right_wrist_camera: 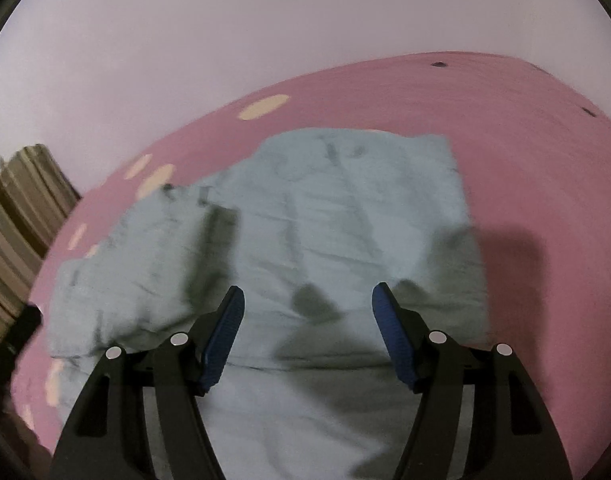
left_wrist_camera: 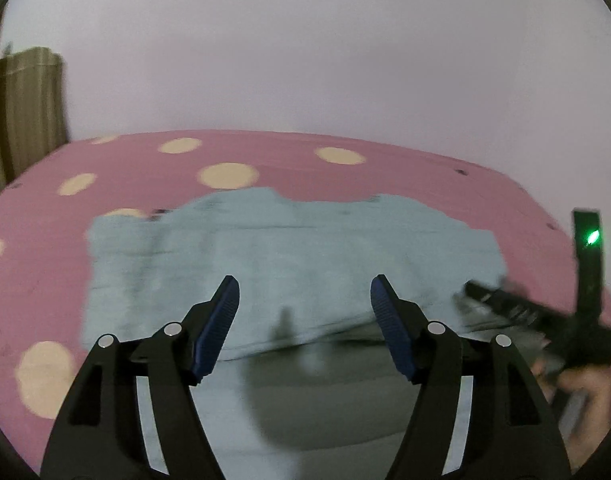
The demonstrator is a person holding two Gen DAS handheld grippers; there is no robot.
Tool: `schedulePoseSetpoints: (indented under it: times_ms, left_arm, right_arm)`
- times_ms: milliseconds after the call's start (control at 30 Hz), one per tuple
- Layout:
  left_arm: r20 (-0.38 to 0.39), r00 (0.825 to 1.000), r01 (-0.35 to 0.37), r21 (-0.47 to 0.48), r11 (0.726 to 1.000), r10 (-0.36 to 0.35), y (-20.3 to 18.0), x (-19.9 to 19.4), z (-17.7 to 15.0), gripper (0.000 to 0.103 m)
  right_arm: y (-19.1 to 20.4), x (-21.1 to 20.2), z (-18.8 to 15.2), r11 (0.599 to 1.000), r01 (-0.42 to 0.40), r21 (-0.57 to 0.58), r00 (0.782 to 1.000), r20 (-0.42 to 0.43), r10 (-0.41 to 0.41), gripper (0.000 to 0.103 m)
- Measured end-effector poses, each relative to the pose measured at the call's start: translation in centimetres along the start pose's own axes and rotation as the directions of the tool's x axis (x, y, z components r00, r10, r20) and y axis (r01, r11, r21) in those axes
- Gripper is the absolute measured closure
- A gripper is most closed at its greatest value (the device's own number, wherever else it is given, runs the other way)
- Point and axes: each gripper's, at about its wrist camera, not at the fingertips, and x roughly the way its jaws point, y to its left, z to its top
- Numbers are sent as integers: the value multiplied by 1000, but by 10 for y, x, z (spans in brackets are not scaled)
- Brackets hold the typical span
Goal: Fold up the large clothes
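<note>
A large pale blue-grey garment (left_wrist_camera: 289, 256) lies spread and creased on a pink bed; it also shows in the right wrist view (right_wrist_camera: 329, 232). My left gripper (left_wrist_camera: 304, 286) is open and empty, just above the garment's near part. My right gripper (right_wrist_camera: 307, 296) is open and empty, also over the garment's near part. The right gripper shows in the left wrist view (left_wrist_camera: 525, 312) at the garment's right edge, blurred, with a hand behind it.
The bed sheet (left_wrist_camera: 385, 168) is pink with cream dots and also shows in the right wrist view (right_wrist_camera: 525, 140). A plain pale wall (left_wrist_camera: 305, 60) stands behind the bed. A striped olive curtain (left_wrist_camera: 21, 112) hangs at the far left.
</note>
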Motion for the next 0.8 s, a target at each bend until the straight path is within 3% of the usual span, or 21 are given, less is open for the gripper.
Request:
schedulePoseSetpoints:
  times_ms: [167, 267, 333, 433, 633, 800]
  left_arm:
    - [-2, 995, -104, -55, 993, 104, 56, -8, -7, 35]
    - [-19, 990, -139, -94, 986, 138, 81, -8, -10, 35]
    - [-26, 987, -160, -112, 981, 158, 94, -10, -12, 35]
    - [-30, 983, -185, -129, 974, 183, 110, -8, -11, 33]
    - [-72, 983, -178, -195, 965, 167, 126, 11, -1, 32]
    - [-130, 983, -152, -201, 968, 128, 117, 41, 1, 32]
  right_arm:
    - [47, 25, 9, 997, -67, -38, 996, -54, 65, 37]
    - [67, 54, 8, 996, -83, -40, 988, -137, 77, 39]
    - [75, 62, 6, 993, -113, -42, 981, -165, 105, 79]
    - [84, 51, 10, 988, -129, -89, 984, -139, 116, 92]
    - [53, 5, 33, 994, -24, -106, 999, 20, 26, 93]
    - [2, 2, 40, 993, 98, -66, 995, 39, -95, 93]
